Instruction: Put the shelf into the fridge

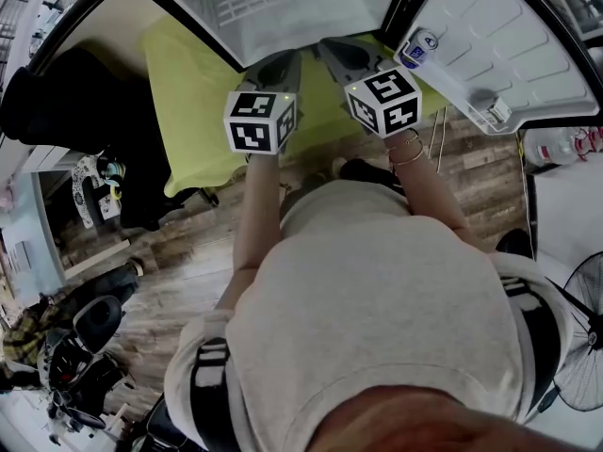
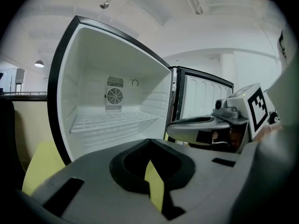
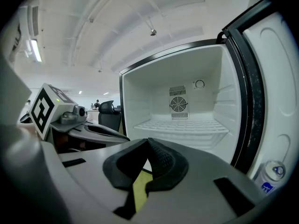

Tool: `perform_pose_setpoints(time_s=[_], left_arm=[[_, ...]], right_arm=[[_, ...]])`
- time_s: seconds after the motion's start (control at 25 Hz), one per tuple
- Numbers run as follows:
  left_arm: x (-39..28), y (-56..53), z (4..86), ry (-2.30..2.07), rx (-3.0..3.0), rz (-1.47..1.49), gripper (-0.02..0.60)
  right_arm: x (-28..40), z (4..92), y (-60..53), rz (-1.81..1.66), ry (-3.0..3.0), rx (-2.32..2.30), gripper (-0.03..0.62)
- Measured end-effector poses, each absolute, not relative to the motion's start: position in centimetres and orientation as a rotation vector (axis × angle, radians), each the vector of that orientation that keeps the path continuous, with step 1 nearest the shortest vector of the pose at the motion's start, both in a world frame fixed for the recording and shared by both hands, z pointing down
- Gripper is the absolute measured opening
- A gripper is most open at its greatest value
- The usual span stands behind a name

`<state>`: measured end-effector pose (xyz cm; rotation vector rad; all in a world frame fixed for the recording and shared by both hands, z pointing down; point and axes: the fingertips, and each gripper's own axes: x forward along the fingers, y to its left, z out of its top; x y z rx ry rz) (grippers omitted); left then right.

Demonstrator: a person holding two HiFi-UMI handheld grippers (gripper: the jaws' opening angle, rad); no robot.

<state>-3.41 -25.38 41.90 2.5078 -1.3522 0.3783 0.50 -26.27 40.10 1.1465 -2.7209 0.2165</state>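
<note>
Shelf (image 2: 114, 122): lying flat low inside the open fridge (image 2: 154, 73); white grid of thin bars, likely light, stiff, slightly slippery; gripping best at the near front edge. Left gripper (image 2: 149, 143) and right gripper (image 3: 148, 141): 2 pairs of jaws pressing together on nothing, hovering near the opening.

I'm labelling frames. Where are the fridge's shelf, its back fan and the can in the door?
shelf (image 3: 182, 126): right gripper view, middle of its grid.
fan (image 3: 178, 104): right gripper view, its round grille.
can (image 3: 274, 171): right gripper view, its top.
</note>
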Motion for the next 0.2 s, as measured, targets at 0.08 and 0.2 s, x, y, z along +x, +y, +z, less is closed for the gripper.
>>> perform_pose_setpoints(time_s=[0.08,0.2], left_arm=[[-3.4,-25.49,41.96,-1.348,2.5,0.369,0.01],[-3.53,-25.69,42.1,-1.354,2.486,0.36,0.011]], right_arm=[[0.72,40.05,-26.43,0.233,-2.728,1.149,0.009],[1.2,39.92,-26.72,0.253,-2.738,1.154,0.009]])
